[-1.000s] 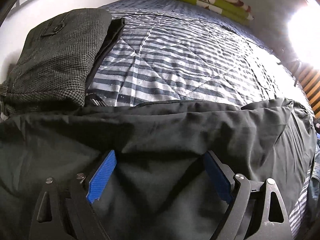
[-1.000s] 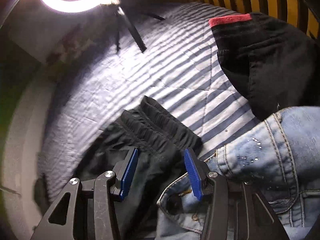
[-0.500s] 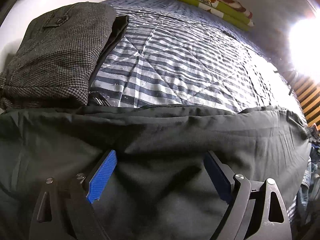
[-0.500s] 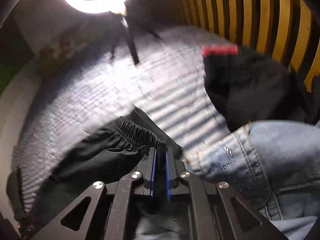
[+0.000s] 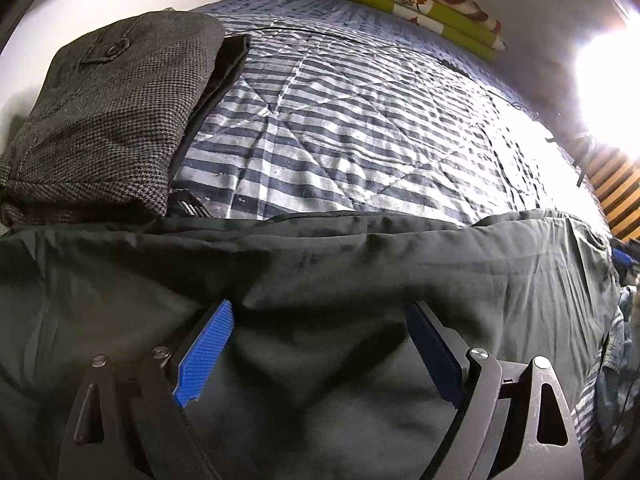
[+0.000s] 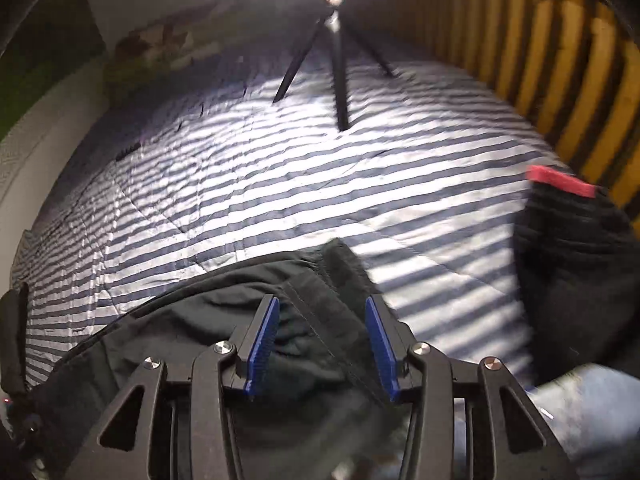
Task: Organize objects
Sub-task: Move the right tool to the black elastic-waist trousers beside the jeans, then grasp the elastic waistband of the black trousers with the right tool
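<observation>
The left gripper stands with its jaws wide apart, pointing steeply down at a dark garment spread flat across the striped quilt. The cloth fills the space between the blue pads and runs out past both of them, left and right; the pads do not press on it. Ahead of this gripper the garment ends in a fairly straight edge, and beyond that lies bare quilt. Ahead and to the left sits a folded houndstooth piece, stacked on something darker whose edge shows along its right side. Far ahead, against the wall, lies a folded green blanket. A glare of light sits at the far right.

The right gripper has its jaws partly apart and opening. The gathered waistband of the dark garment lies between and just ahead of its pads, loose, with neither pad clamped on it. The garment trails off to the left of this gripper along the quilt. To the right and a little ahead lies a black piece with a red band at its top edge, blurred. Close by at lower right shows pale denim. Well ahead, a tripod stands on the quilt beneath a bright lamp, and yellow slats line the right side.
</observation>
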`<state>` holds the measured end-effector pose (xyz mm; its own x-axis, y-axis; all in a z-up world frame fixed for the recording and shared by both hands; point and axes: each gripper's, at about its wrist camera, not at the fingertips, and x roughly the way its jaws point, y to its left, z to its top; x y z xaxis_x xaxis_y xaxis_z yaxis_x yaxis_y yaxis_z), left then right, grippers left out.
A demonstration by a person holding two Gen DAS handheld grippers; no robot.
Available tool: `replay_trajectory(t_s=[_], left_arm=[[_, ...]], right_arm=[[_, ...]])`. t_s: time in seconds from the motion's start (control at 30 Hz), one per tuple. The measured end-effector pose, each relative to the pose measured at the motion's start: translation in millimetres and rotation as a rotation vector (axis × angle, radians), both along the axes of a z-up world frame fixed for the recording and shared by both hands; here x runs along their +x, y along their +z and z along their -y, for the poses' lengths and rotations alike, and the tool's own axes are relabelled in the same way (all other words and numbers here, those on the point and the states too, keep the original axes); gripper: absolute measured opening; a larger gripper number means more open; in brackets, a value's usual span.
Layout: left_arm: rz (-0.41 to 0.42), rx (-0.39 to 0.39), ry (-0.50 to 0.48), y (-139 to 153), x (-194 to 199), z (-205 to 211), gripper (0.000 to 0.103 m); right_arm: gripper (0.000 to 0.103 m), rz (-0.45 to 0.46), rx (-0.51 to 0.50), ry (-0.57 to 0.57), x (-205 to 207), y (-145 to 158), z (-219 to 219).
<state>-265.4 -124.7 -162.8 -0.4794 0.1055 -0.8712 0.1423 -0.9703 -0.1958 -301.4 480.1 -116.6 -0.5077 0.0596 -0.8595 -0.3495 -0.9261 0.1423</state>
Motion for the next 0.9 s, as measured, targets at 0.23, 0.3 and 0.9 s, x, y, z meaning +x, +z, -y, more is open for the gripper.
replay_trajectory(t_s=[0.23, 0.3, 0.9], left_arm=[[0.005, -0.021, -0.018, -2, 0, -3, 0.090], [0.005, -0.021, -0.017, -2, -1, -4, 0.090], [-0.040, -0.050, -0.012, 7, -11, -12, 0.090]], right_arm=[[0.041, 0.077, 0.057, 0.023, -19, -23, 10], [0.031, 0.062, 0.077, 0.030, -16, -20, 13], [0.024, 0.024, 0.226, 0.031, -40, -24, 20]])
